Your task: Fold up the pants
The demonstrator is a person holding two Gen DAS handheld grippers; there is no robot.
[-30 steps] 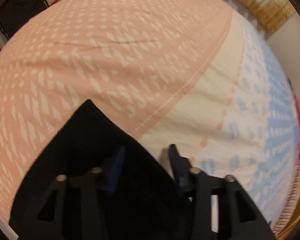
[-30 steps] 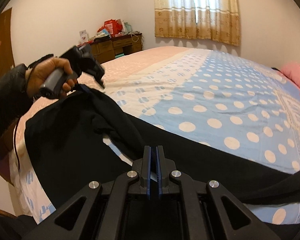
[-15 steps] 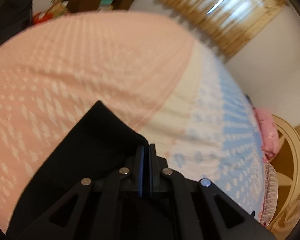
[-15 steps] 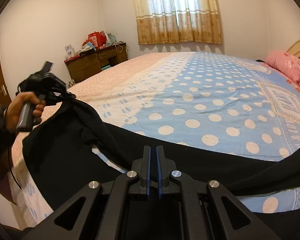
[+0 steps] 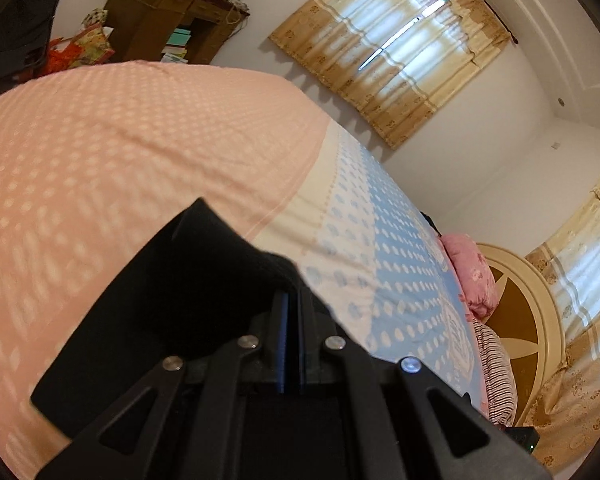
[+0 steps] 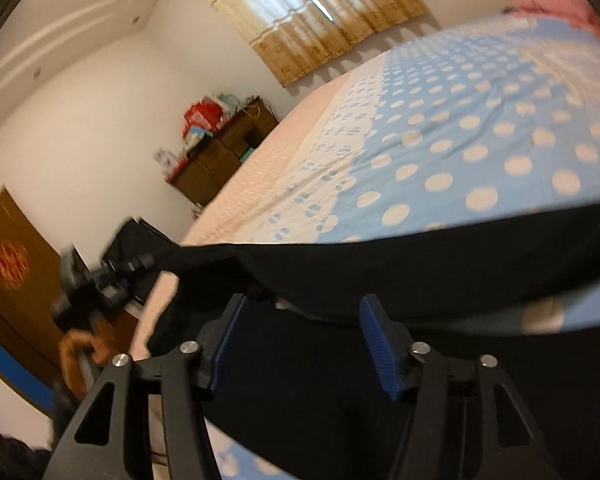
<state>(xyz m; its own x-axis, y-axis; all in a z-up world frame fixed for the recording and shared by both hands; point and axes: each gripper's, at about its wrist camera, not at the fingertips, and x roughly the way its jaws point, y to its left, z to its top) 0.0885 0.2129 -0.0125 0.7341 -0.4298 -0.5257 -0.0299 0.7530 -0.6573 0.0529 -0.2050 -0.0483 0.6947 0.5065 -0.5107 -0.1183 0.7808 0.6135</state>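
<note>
Two grippers work over one bed (image 6: 480,128), which serves as the landmark for every position below. You have the black pants (image 6: 420,264) lying across the near edge of the bed, over its blue dotted part, with one end raised off the pink part on your left.

Largest to smallest:

1. Bed: its flat cover gives you the surface on which each fold must be laid, so keep the garment on it.
2. Pants: the cloth spans the near edge of the bed, and the lifted end (image 5: 204,280) hangs above the pink part. Judged from this, you are carrying that end toward the other end to halve the length.
3. Left gripper (image 5: 291,312): its fingers are pressed together, pinching the pants at a corner, which is why that end stays raised above the bed.
4. Right gripper (image 6: 304,324): its blue pads (image 6: 376,336) stand spread apart just above the cloth near the bed's near edge, gripping nothing. That position would suit taking a new hold on the fabric beneath it
</note>
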